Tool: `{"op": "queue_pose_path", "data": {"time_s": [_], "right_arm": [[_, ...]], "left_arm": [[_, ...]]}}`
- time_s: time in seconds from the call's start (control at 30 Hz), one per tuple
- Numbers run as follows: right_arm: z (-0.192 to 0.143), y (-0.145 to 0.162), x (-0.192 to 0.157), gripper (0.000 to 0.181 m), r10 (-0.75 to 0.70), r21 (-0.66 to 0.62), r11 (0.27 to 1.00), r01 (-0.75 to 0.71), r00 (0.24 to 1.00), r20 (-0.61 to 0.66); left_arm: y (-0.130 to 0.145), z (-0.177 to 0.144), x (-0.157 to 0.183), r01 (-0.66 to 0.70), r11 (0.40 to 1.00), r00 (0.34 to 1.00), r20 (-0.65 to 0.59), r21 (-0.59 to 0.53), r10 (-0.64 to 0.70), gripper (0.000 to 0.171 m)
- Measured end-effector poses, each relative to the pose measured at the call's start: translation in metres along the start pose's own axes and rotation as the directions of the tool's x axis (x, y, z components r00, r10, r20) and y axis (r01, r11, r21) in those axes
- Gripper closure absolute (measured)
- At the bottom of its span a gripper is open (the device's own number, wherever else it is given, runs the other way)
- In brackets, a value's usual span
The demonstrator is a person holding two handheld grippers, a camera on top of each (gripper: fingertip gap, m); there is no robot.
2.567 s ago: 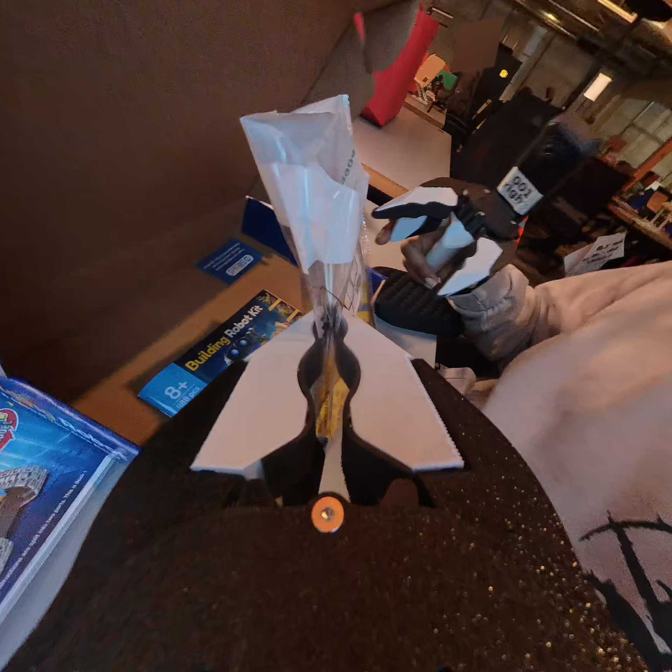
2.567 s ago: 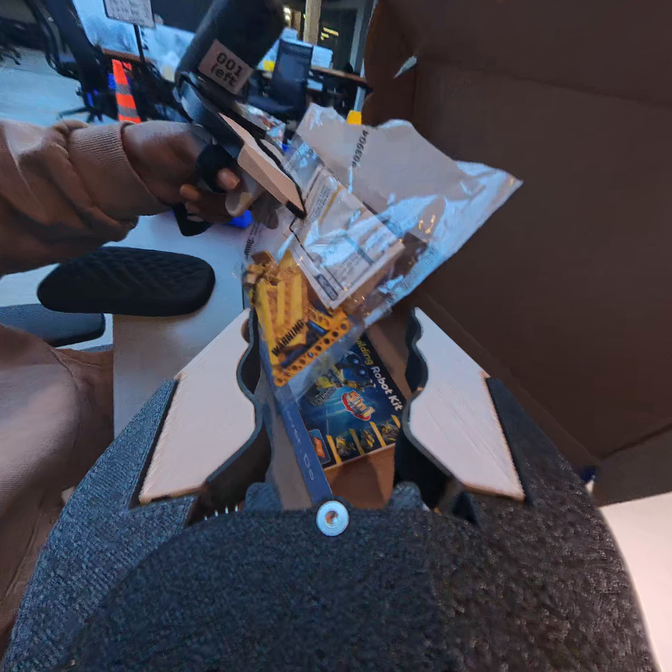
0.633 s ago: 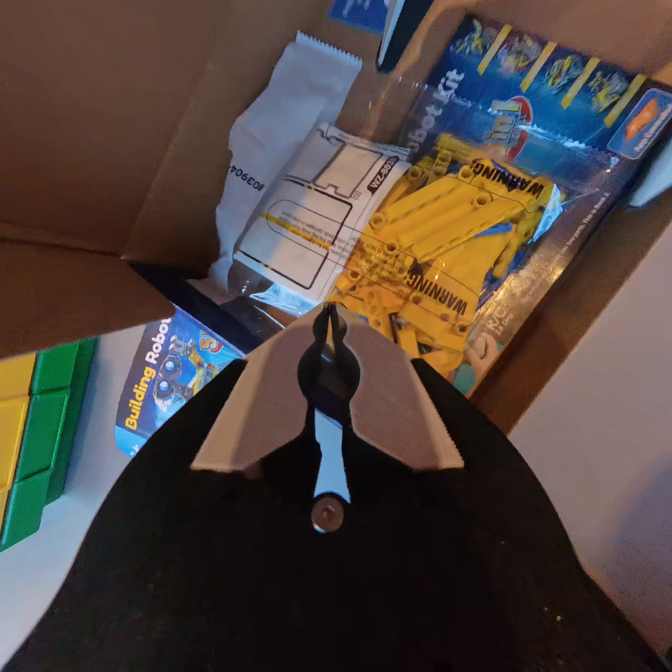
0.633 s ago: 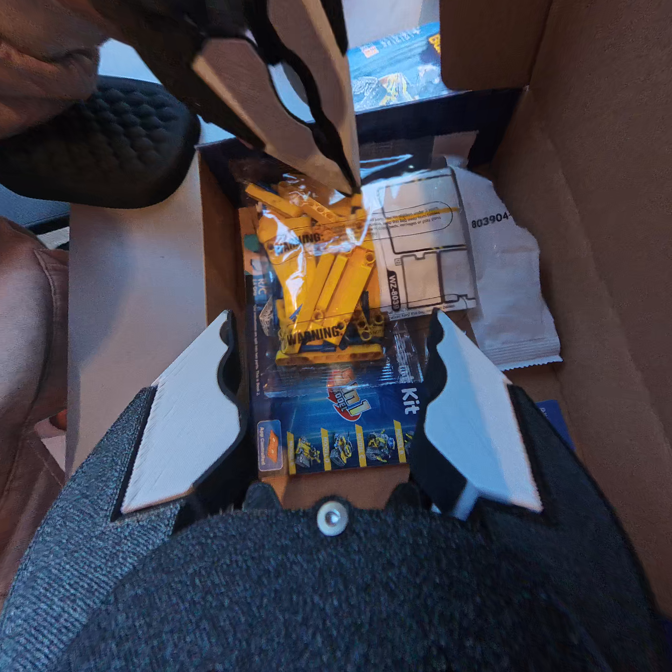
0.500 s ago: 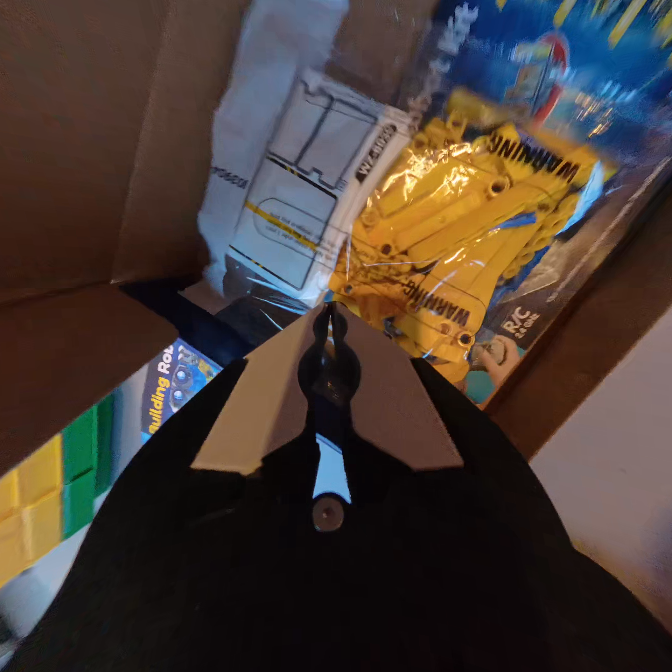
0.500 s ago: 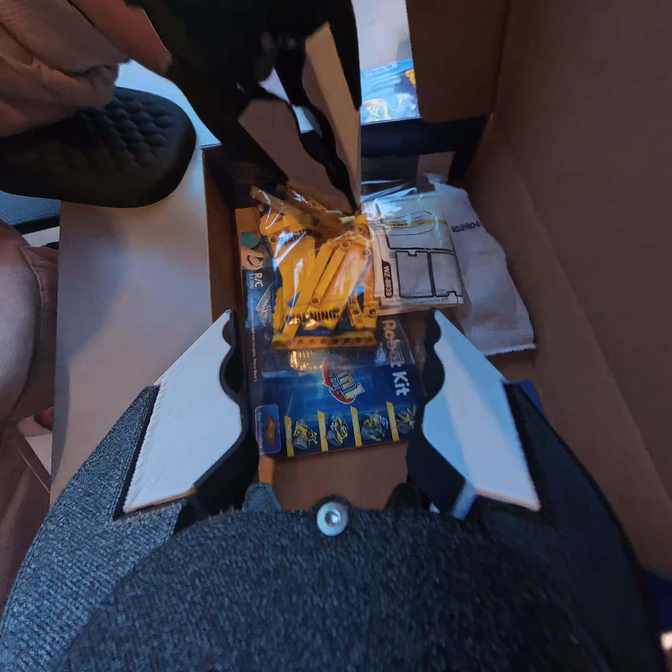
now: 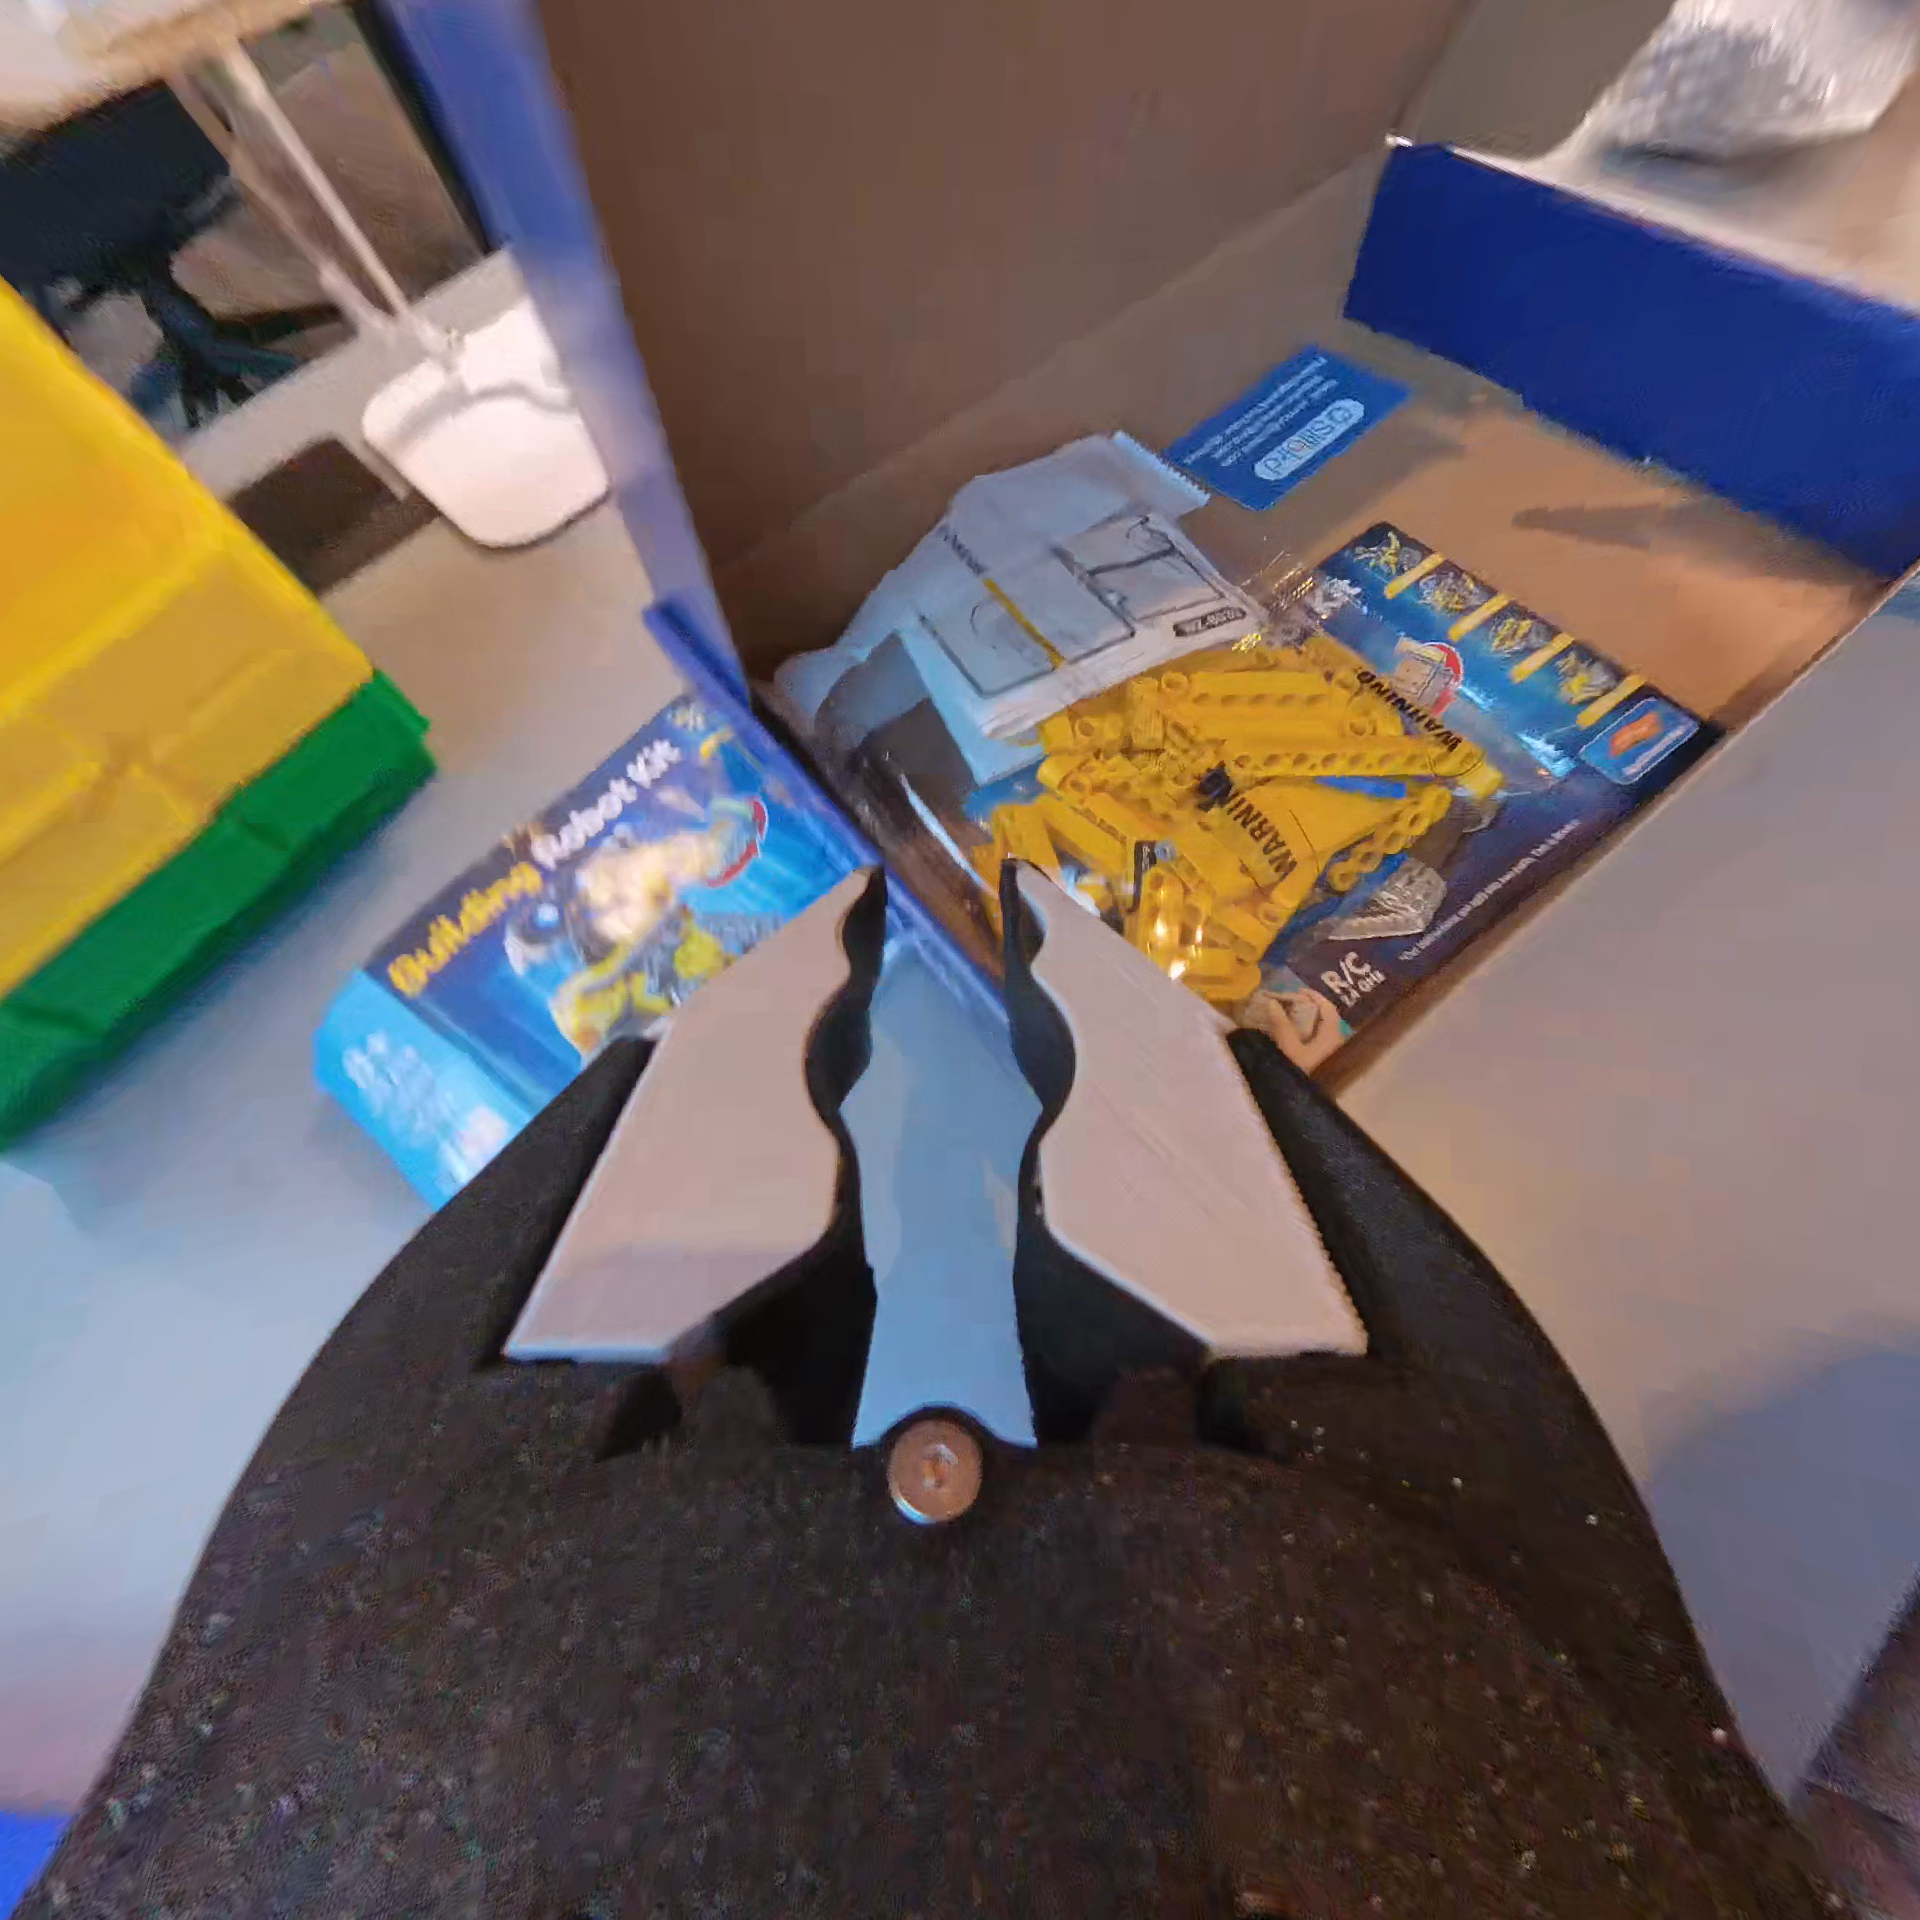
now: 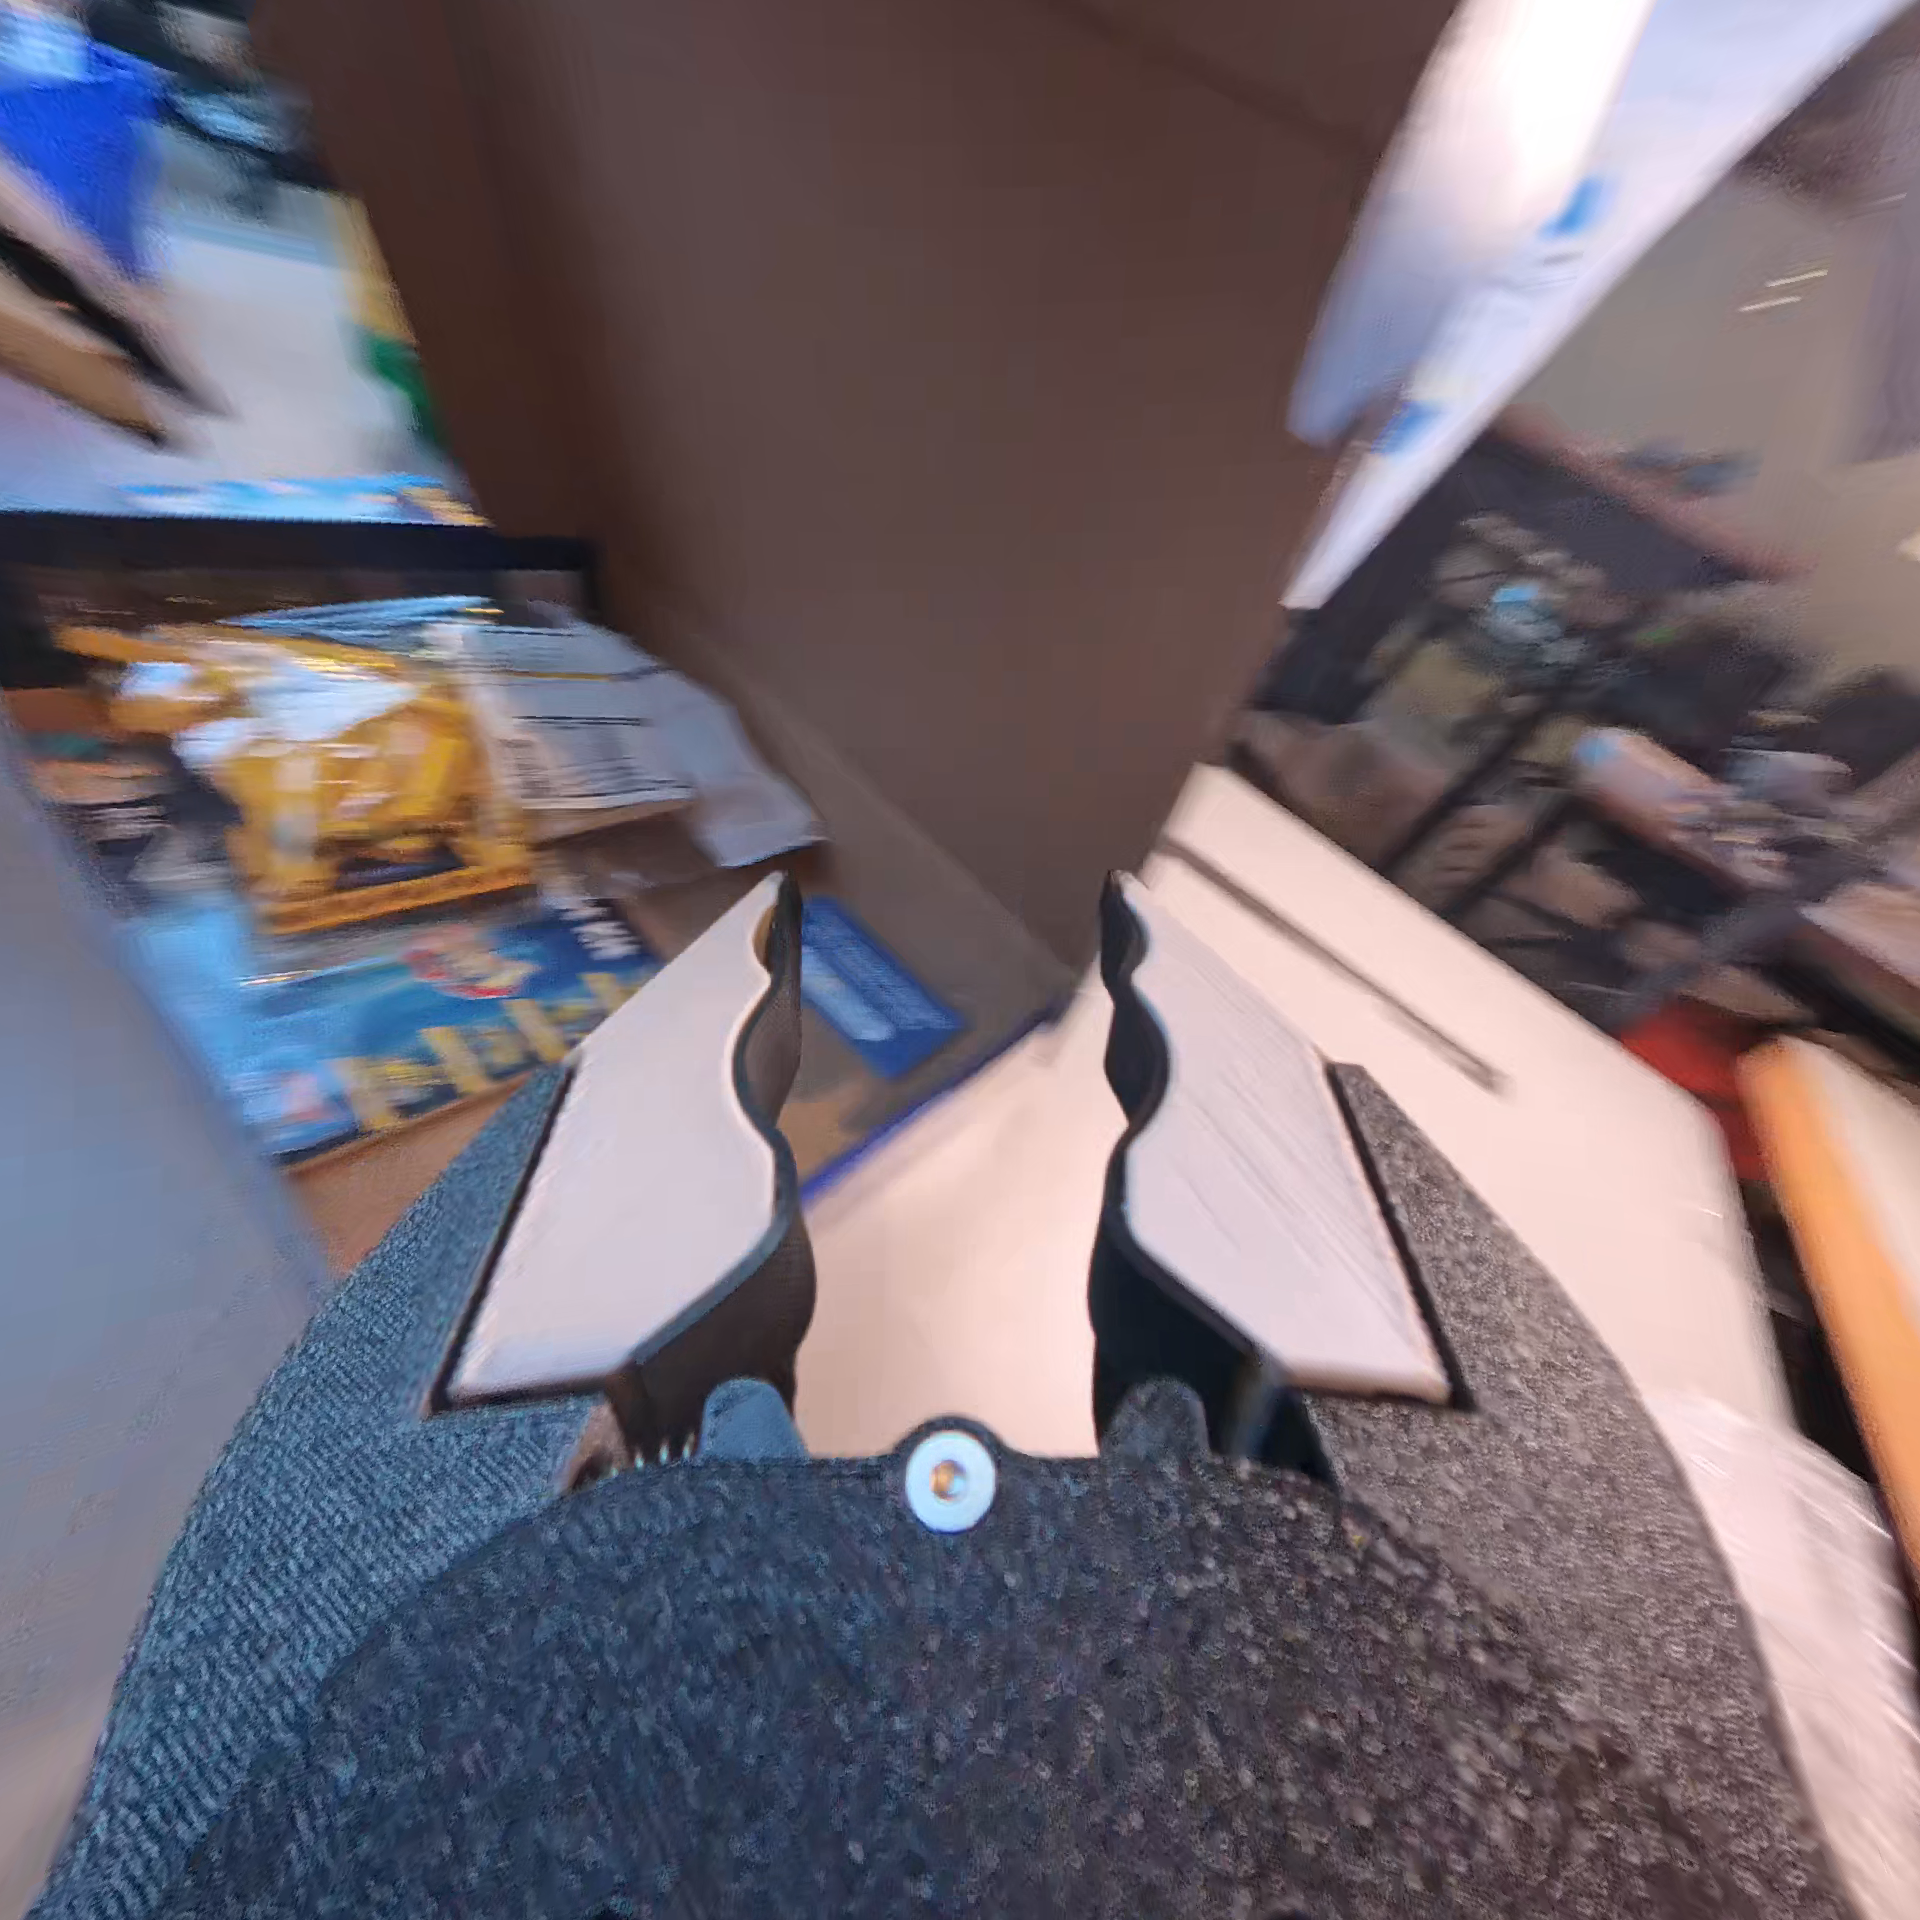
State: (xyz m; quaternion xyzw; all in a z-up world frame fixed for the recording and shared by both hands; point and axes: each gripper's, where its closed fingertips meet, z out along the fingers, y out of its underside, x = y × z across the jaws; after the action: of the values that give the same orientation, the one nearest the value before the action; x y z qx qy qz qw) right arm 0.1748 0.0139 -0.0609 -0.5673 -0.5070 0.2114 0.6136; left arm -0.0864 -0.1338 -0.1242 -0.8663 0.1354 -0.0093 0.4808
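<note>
The left gripper (image 7: 940, 883) hangs with fingers slightly parted and empty, just above the near edge of the box (image 7: 1621, 270). Inside, the bag (image 7: 1195, 790) of yellow parts lies on a booklet (image 7: 1538, 686). The right gripper (image 8: 945, 894) is wide apart, empty, beside the box's right wall. A careless sweep could catch a flap and shift the box.

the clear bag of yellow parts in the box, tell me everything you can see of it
The clear bag is thin, crinkly plastic packed with yellow pieces, mostly long beams with rows of holes, and has black print on its front. A folded white paper sheet shows at its far end. It lies flat in the open cardboard box, on top of a blue booklet. The left gripper is open just short of it, not touching.
</note>
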Motion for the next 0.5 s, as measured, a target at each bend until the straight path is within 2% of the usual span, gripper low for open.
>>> {"op": "queue_pose_path", "data": {"time_s": [0.07, 0.13, 0.17, 0.27, 0.3, 0.37, 0.5], "right_arm": [[-0.002, 0.006, 0.027, 0.122, 0.004, 0.012, 1.0, -0.003, 0.992, -0.13], [0.01, 0.012, 0.035, 0.114, 0.064, 0.011, 0.998, -0.063, 0.99, -0.128], [0.019, 0.013, 0.037, 0.116, 0.082, 0.01, 0.997, -0.081, 0.99, -0.115], [0.045, -0.001, 0.053, 0.173, 0.039, 0.07, 0.997, -0.031, 0.993, -0.108], [0.055, -0.008, 0.06, 0.177, 0.025, 0.076, 0.997, -0.018, 0.995, -0.095], [0.083, -0.016, 0.069, 0.178, 0.042, 0.014, 0.999, -0.042, 0.999, -0.001], [0.157, -0.014, 0.076, 0.178, 0.12, -0.21, 0.975, -0.078, 0.973, 0.197]], "left_arm": [[0.015, -0.003, 0.0, 0.068, 0.997, 0.998, -0.013, -0.019, -0.069, 0.143], [0.025, 0.001, 0.009, 0.095, 0.994, 0.995, -0.039, -0.049, -0.097, 0.141], [0.031, 0.005, 0.017, 0.095, 0.992, 0.993, -0.062, -0.087, -0.1, 0.141], [0.052, 0.01, 0.03, 0.029, 0.973, 0.995, -0.086, -0.229, -0.05, 0.145], [0.053, 0.008, 0.035, 0.003, 0.971, 0.995, -0.094, -0.24, -0.026, 0.144], [0.056, 0.002, 0.044, -0.035, 0.961, 0.996, -0.088, -0.274, 0.011, 0.141], [0.065, -0.016, 0.063, -0.106, 0.925, 0.994, -0.014, -0.365, 0.108, 0.14]]}}
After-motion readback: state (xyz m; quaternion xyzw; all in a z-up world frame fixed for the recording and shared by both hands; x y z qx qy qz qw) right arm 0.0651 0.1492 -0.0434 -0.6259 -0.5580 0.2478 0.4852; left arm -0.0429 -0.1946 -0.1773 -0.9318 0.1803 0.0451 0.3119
